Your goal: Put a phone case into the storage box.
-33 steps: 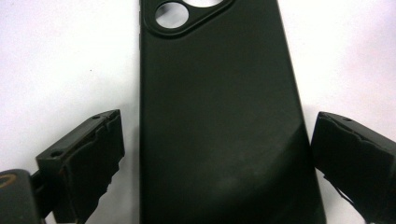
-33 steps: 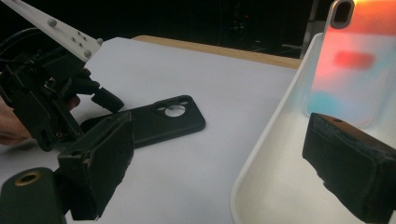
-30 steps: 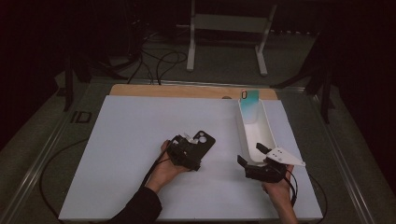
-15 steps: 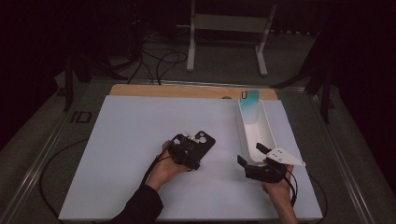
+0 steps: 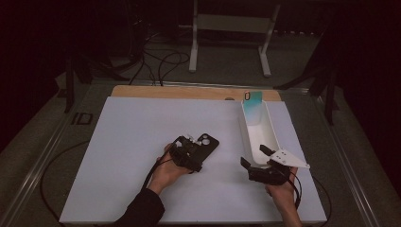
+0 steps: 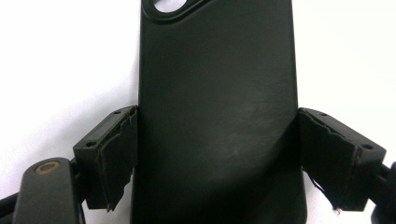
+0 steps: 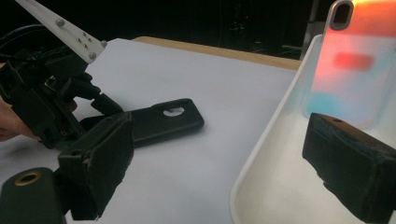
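- Black phone case [image 6: 217, 116] lies flat on the white table [image 5: 127, 137], near its middle, camera cutout pointing away from the person.
- Left gripper [image 6: 217, 154] clamps the case's long edges, a pad on each side (contact plain in its own view).
- Right gripper [image 5: 257, 158] hangs wide open at the near end of the white tray [image 5: 272, 135].
- An iridescent phone case [image 7: 350, 60] stands upright at the tray's far end.

Phone case [image 5: 206, 142] left of tray [image 5: 272, 137]
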`<state>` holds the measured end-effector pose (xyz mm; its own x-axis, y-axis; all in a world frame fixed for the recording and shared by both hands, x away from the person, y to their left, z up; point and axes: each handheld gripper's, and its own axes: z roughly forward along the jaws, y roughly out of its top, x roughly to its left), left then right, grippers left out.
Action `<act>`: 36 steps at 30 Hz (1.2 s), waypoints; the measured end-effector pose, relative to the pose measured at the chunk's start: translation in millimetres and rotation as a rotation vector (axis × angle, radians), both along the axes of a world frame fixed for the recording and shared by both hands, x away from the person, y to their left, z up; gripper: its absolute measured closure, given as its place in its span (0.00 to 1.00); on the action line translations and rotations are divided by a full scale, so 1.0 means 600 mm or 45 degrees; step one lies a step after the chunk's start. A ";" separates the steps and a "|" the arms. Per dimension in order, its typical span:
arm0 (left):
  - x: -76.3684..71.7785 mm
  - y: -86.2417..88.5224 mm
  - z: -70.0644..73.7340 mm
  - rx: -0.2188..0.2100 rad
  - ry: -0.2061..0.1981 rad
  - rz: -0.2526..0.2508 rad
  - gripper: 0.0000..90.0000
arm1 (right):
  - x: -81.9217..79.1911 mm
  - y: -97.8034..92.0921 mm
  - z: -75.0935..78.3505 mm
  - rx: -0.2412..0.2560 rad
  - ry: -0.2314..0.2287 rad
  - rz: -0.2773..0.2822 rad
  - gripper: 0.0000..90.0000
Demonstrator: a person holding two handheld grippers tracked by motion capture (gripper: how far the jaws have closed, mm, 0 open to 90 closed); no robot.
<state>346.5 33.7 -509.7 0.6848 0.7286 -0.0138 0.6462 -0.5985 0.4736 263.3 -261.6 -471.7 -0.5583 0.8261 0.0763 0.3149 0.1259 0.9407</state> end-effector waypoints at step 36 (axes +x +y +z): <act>-0.050 0.069 0.069 -0.216 -0.257 -0.021 0.18 | 0.020 0.005 0.028 0.002 0.120 0.028 0.10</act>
<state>316.6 75.2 -468.3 0.6981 0.7160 0.0035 0.5191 -0.5095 0.6862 275.1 -258.5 -455.0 -0.5665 0.8136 0.1306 0.3989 0.1320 0.9074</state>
